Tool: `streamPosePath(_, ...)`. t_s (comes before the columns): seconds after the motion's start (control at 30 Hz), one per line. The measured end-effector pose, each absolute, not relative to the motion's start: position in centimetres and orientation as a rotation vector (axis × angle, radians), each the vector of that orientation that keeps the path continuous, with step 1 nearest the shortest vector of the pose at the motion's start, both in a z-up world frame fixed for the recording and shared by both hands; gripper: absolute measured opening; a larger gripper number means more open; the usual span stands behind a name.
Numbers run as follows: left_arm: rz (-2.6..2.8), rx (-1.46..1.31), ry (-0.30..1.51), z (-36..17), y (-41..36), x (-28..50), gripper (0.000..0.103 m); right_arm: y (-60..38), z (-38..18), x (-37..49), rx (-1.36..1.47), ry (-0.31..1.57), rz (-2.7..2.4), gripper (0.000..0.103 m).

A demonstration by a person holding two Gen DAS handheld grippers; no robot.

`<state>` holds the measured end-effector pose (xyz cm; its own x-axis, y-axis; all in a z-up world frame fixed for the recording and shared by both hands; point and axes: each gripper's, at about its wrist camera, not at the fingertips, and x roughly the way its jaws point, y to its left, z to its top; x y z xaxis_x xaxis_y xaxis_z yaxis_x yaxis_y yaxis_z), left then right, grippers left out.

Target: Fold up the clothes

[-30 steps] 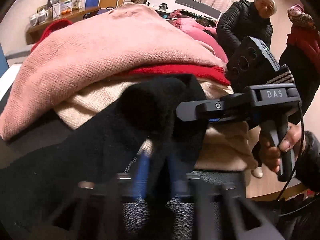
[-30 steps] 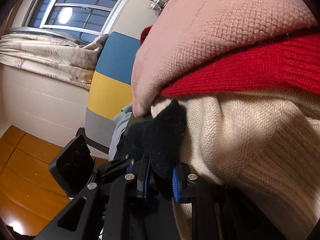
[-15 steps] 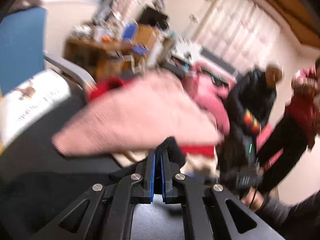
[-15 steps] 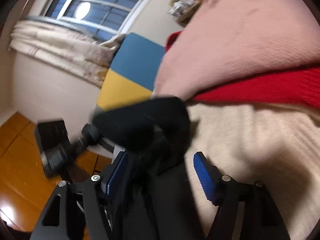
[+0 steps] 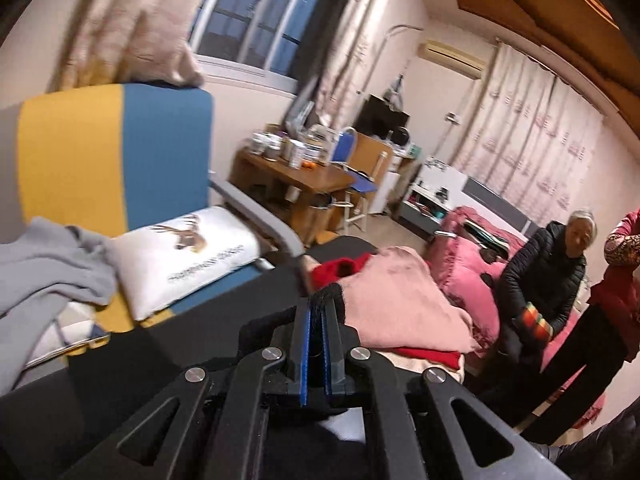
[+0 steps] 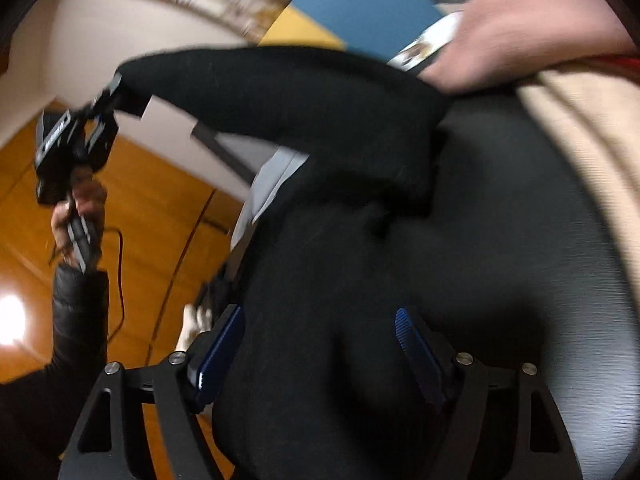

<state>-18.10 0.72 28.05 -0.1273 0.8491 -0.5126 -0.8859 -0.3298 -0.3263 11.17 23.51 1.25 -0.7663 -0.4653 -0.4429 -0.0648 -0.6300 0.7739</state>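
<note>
The black knitted garment (image 6: 320,128) is located on the dark flat surface (image 6: 540,220), beside a stack of folded knitwear in which a pale pink knitted sweater (image 5: 400,296) is laid over a red knitted piece (image 5: 432,356) and a cream knitted piece (image 6: 592,128). One edge of the black garment is clamped between the closed blue pads of the left tongs (image 5: 316,312), and that end is held raised and drawn outward, so that a long band of cloth is stretched through the air; this is judged to be done so that the sleeve or side may be carried across the body for a fold. In the right wrist view the left tongs (image 6: 108,96) are seen gripped by the left hand (image 6: 80,204), with the forearm raised well clear of the surface. The right tongs (image 6: 320,340) are held wide apart, with the bulk of the black garment lying between and in front of the blue pads (image 6: 408,332); nothing is seen to be pinched there. The right tongs are pointed low along the cloth, a pose judged suitable for pinning or regripping the body while the raised part is folded. A blue and yellow chair back (image 5: 120,160) and a white printed cushion (image 5: 188,248) are located behind the work area.
</note>
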Motion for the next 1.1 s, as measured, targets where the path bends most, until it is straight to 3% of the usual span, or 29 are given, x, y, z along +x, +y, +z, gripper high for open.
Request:
streamPosePath(0.23,1.813,-0.849,-0.061,26.0,-9.1,-19.7,0.003,19.5,0.9,7.7,1.036,-1.068,-2.437,0.079)
streamPosePath(0.63,1.953,-1.404,-0.182,7.2,-18.3,-26.5,0.003,18.4,-0.1,6.1,1.193,-0.914,-2.522,0.079)
streamPosePath(0.8,1.962,-1.441,-0.327,3.8,-21.0,-27.3,0.003,19.7,3.3,5.7,1.097,-0.784,-2.673,0.078)
streamPosePath(0.87,1.969,-1.425,-0.369,3.6,-21.8,-27.4,0.003,21.8,4.7,5.0,1.038,-0.787,-2.748,0.074)
streamPosePath(0.97,1.980,-1.376,-0.410,4.1,-22.7,-27.3,0.003,25.8,4.2,2.5,1.087,-0.917,-2.784,0.049)
streamPosePath(1.1,1.982,-1.347,-0.420,5.5,-22.4,-28.0,0.003,25.3,2.8,0.2,1.302,-0.741,-2.721,0.049)
